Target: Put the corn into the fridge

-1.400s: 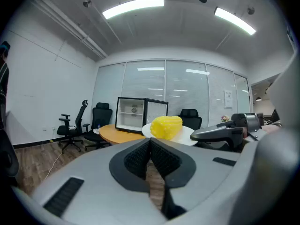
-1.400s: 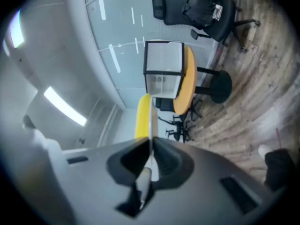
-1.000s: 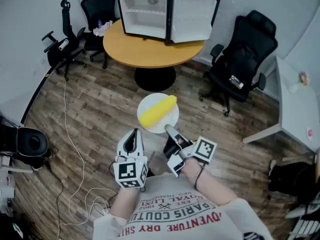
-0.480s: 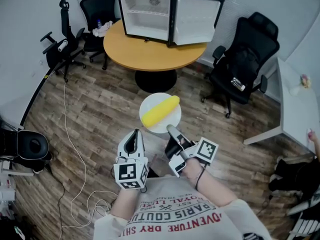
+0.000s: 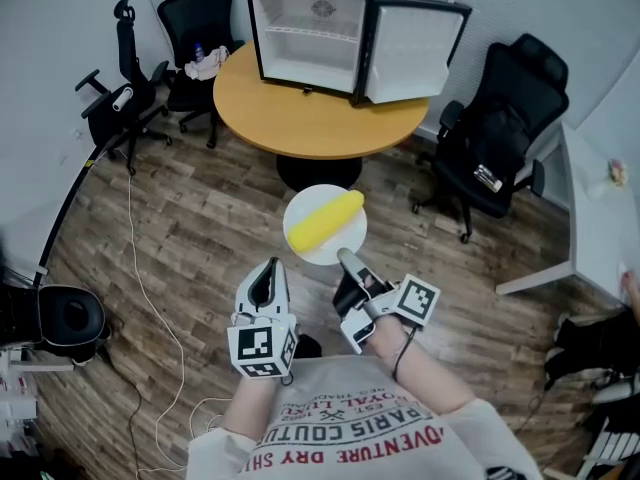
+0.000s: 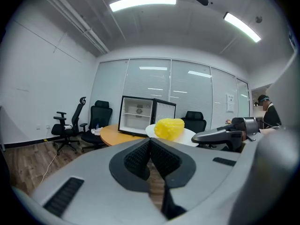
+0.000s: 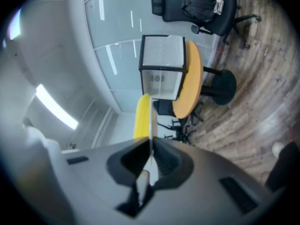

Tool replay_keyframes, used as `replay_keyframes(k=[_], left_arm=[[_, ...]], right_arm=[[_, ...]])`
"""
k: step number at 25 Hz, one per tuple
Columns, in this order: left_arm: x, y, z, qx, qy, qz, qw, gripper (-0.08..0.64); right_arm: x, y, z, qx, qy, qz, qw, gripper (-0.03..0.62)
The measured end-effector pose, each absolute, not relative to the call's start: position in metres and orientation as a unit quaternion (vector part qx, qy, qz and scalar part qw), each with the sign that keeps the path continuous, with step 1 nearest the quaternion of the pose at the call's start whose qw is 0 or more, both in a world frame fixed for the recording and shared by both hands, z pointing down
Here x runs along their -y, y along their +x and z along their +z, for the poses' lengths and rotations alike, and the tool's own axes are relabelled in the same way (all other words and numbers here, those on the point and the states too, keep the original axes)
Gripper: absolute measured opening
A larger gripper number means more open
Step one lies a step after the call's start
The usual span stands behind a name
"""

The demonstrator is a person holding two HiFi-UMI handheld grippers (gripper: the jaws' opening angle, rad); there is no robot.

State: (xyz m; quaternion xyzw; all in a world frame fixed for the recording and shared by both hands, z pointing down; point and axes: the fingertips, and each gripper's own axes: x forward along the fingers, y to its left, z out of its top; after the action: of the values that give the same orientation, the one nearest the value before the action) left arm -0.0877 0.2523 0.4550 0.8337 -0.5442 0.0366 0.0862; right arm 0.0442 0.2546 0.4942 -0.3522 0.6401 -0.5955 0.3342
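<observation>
A yellow corn cob [image 5: 322, 220] lies on a round white plate [image 5: 346, 247] held out over the wood floor. My right gripper [image 5: 346, 261] is shut on the plate's near rim. In the right gripper view the plate [image 7: 153, 121] shows edge-on between the jaws, with the corn [image 7: 142, 117] to its left. My left gripper [image 5: 268, 269] hangs beside it, shut and holding nothing; its view shows the corn [image 6: 168, 128] ahead on the plate [image 6: 188, 134]. The small fridge [image 5: 310, 36] stands on the round wooden table [image 5: 300, 118], its door [image 5: 415, 38] swung open and its shelves bare.
Black office chairs stand left of the table [image 5: 120, 98], behind it [image 5: 195, 13] and to its right [image 5: 500, 133]. A white cable [image 5: 150, 298] trails over the floor at left. A white desk [image 5: 600, 218] runs along the right.
The view has shifted: the table and fridge now sit lower and closer in the head view. Both grippers and the plate with the corn keep the same pose.
</observation>
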Motion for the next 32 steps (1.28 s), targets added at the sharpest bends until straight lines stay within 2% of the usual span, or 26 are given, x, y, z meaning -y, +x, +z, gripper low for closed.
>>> replay_keyframes(k=[12, 21, 32], left_arm=[[-0.152, -0.192, 0.442, 0.517, 0.850, 0.040, 0.088, 0.031], [-0.128, -0.205, 0.456, 0.523, 0.846, 0.042, 0.094, 0.031], [-0.026, -0.203, 0.468, 0.549, 0.829, 0.057, 0.094, 0.031]], right_arm=[[-0.158, -0.062, 0.483, -0.634, -0.373, -0.587, 0.338, 0.044], [-0.128, -0.088, 0.500, -0.636, -0.365, -0.599, 0.320, 0.043], [-0.020, -0.088, 0.510, -0.640, -0.351, -0.610, 0.307, 0.041]])
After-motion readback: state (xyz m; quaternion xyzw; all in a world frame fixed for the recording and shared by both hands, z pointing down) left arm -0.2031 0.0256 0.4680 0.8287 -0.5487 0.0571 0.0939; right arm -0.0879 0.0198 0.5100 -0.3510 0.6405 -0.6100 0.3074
